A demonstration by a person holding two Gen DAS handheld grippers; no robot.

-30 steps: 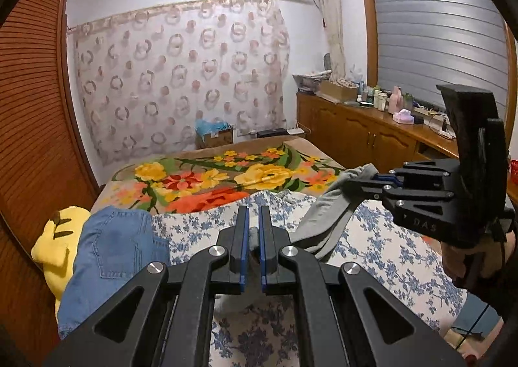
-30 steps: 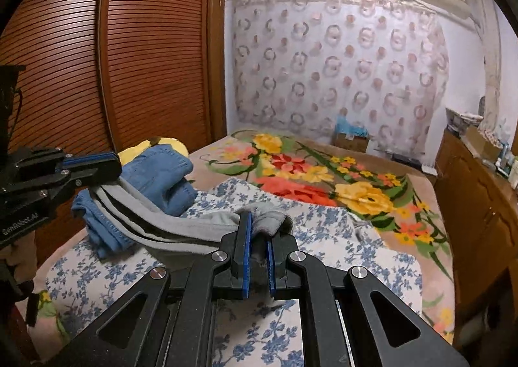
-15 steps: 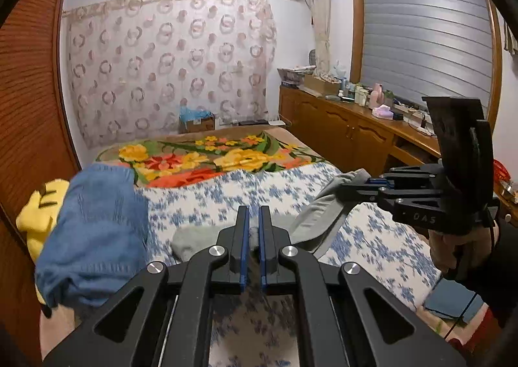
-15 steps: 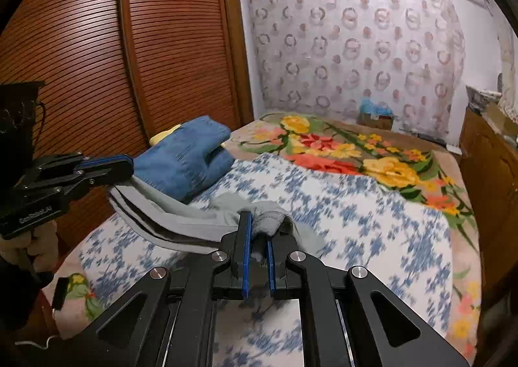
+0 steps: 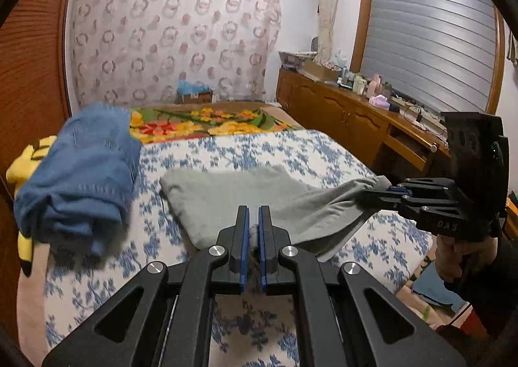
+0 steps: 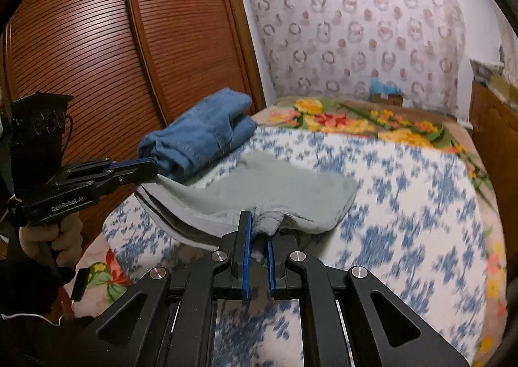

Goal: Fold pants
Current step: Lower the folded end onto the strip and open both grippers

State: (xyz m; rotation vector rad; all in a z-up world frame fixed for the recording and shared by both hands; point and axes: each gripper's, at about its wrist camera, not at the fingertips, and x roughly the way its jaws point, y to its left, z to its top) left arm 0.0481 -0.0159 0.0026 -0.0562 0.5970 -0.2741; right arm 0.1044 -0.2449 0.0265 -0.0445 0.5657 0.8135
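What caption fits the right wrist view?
Both grippers clamp grey pants over the floral bedspread.

Both wrist cams look fwd, close over same bed [image 5: 291,153].

Each claw is matte black plastic with blue pads along the inner faces of its fingers [image 5: 244,244] and round silver screws at the linkage pivots. The left claw [image 6: 147,169] carries white "GenRobot.AI" lettering on its side, with a thin white cable trailing at about 8 o'clock. The right claw [image 5: 377,193] shows embossed "DAS" lettering below a boxy black housing, and dark sleeves cover both wrists.
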